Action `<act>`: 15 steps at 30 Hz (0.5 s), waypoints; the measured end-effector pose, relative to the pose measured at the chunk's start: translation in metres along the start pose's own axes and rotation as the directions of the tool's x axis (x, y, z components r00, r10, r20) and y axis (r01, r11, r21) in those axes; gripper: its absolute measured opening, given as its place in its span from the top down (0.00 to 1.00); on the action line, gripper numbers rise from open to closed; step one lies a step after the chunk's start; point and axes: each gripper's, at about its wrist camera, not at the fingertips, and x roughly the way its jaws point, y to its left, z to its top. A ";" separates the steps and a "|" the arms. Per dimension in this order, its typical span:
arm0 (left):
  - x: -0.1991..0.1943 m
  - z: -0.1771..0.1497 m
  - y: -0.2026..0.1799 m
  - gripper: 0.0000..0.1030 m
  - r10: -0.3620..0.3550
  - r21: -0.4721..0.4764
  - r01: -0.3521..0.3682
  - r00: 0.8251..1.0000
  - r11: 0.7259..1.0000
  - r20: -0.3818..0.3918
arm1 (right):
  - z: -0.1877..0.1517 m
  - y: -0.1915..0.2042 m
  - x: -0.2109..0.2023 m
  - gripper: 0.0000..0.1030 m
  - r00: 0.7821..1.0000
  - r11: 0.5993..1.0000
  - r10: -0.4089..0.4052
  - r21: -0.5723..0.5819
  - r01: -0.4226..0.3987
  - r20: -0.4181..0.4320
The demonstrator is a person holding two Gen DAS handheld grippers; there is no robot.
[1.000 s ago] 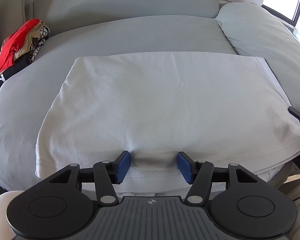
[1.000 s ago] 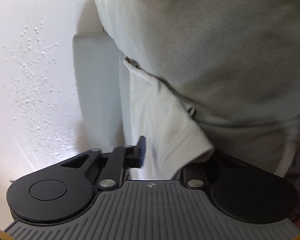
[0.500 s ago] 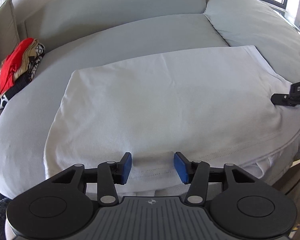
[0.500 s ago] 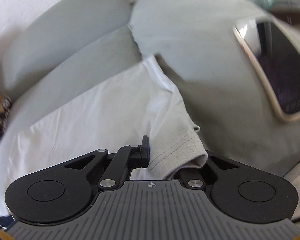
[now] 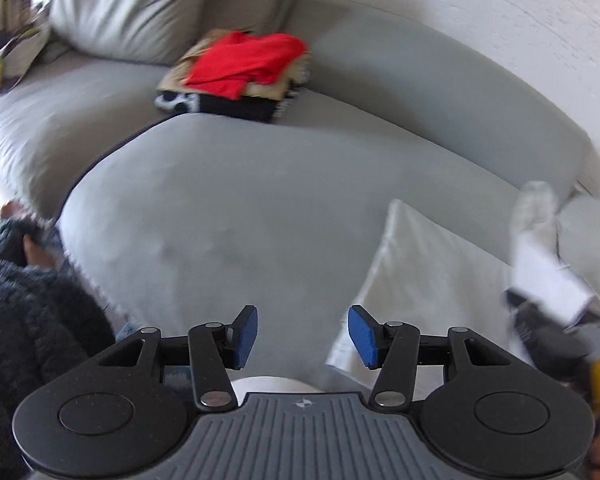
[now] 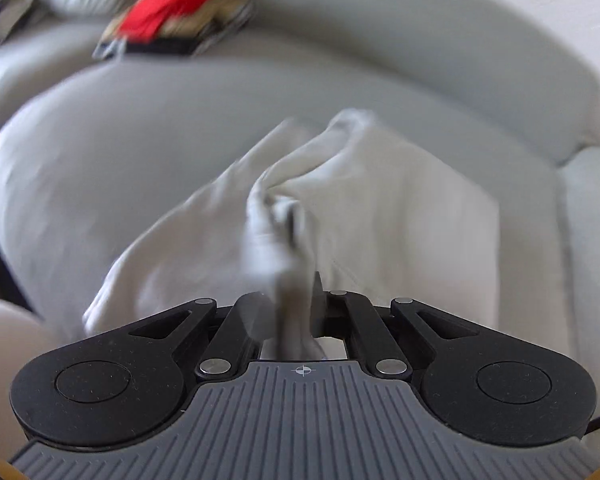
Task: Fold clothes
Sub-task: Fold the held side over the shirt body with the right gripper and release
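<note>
Left wrist view: the left gripper (image 5: 303,335) hangs spread wide, holding nothing, over the grey sofa cushion (image 5: 240,216). The white shirt (image 5: 432,276) lies at lower right, one end lifted. A stack of folded clothes (image 5: 240,74) sits at upper centre.

Right wrist view: the right gripper (image 6: 296,304) is clenched on a bunched fold of the white shirt (image 6: 380,208), which drapes across the middle of the frame on the cushion (image 6: 120,148); the picture is blurred.

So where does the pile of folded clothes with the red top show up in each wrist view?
Left wrist: pile of folded clothes sits upper centre, on the sofa.
Right wrist: the pile is upper left, blurred.
Shared landmark: the white shirt, nearer the camera than the pile.
</note>
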 end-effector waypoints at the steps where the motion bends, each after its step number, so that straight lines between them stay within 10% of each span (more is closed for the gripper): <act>1: 0.001 0.001 0.007 0.51 0.004 -0.016 -0.004 1.000 1.000 -0.007 | -0.002 0.003 0.001 0.97 1.000 1.000 -0.012 -0.014 0.013 0.011; 15: 0.012 -0.007 0.023 0.51 -0.071 -0.070 0.067 0.995 0.995 -0.065 | 0.049 -0.035 -0.027 0.97 0.982 0.927 0.170 0.326 -0.187 0.079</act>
